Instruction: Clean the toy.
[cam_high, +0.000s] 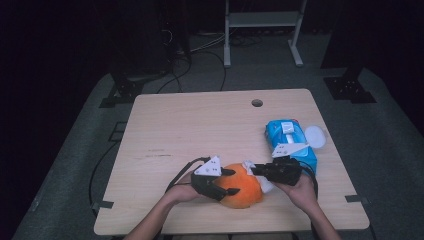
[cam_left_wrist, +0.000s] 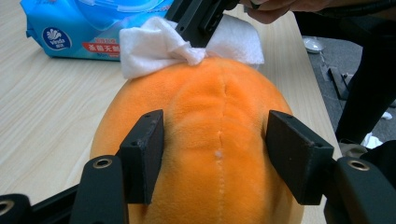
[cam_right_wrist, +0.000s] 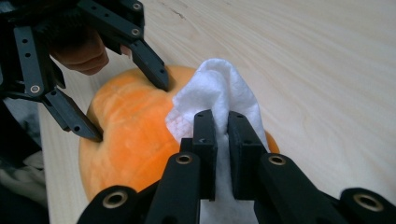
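Note:
An orange plush pumpkin (cam_high: 242, 188) lies near the table's front edge. My left gripper (cam_high: 226, 182) is shut on it, one jaw pressed into each side (cam_left_wrist: 219, 154). My right gripper (cam_high: 254, 170) is shut on a white wipe (cam_right_wrist: 219, 98) and presses it against the pumpkin's (cam_right_wrist: 130, 135) right side. In the left gripper view the wipe (cam_left_wrist: 154, 44) bunches on the pumpkin's far end under the right gripper's jaws. In the right gripper view the left gripper (cam_right_wrist: 133, 109) straddles the pumpkin's far side.
A blue pack of wet wipes (cam_high: 291, 142) lies just behind my right hand, its white lid (cam_high: 315, 136) flipped open toward the table's right edge. A cable hole (cam_high: 257, 103) sits near the table's (cam_high: 200, 125) far edge.

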